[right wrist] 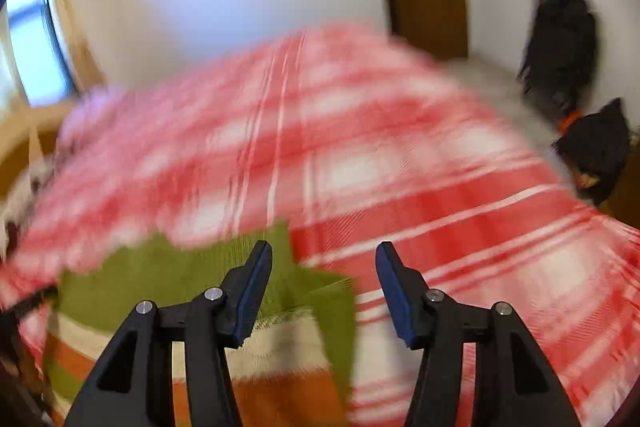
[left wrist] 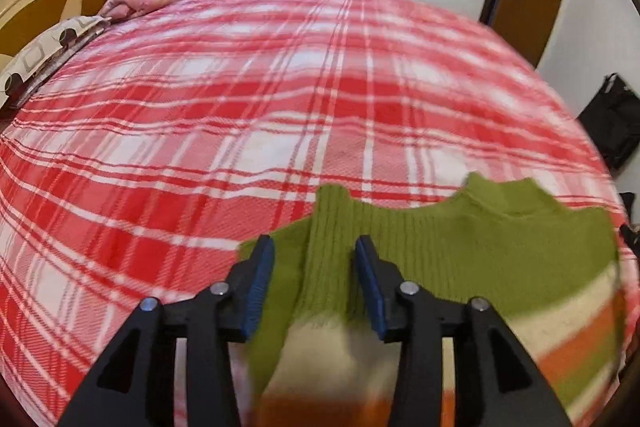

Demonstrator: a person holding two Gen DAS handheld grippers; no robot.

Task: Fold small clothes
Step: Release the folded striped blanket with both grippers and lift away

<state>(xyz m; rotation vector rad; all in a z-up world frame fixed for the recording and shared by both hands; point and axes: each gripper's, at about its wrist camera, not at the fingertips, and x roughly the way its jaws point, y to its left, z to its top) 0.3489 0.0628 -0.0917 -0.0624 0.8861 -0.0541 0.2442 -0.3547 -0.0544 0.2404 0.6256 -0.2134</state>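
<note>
The left gripper's (left wrist: 315, 269) blue-padded fingers (left wrist: 262, 283) stand apart, straddling a folded green sleeve of the striped sweater (left wrist: 500, 255) without pressing on it. The right gripper's (right wrist: 324, 277) fingers (right wrist: 394, 289) are likewise spread with nothing clamped, its left pad over the sweater's green edge, its right over bare blanket. The sweater lies flat on the bed's red-and-white plaid blanket (left wrist: 240, 107); no writing or label is legible anywhere.
</note>
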